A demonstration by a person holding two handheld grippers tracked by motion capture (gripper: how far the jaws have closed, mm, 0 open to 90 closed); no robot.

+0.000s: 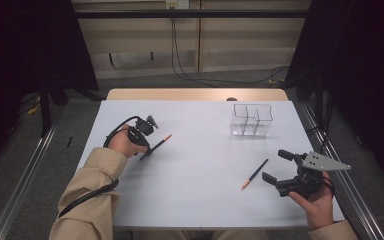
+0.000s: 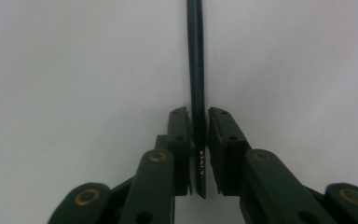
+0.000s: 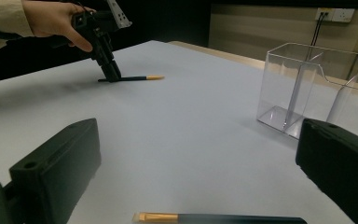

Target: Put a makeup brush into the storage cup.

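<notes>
Because my left tool [image 2: 200,140] pinches its pencil [image 2: 196,60] near one end, lifting may swing it loose; my right tool [image 1: 285,167] gapes wide, the second pencil [image 1: 254,174] at its nine o'clock.

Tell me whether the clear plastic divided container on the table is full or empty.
Empty. The clear plastic divided container stands upright on the white table, and the tabletop shows straight through its compartments, with nothing inside them.

Ahead of the right gripper [image 1: 276,166], bare table [image 1: 200,165] stretches open toward the left gripper [image 1: 145,150]. One pencil [image 1: 254,174] lies just in front of its spread jaws. The clear divided box [image 1: 251,120] stands farther ahead to its right, blocking that side.
</notes>
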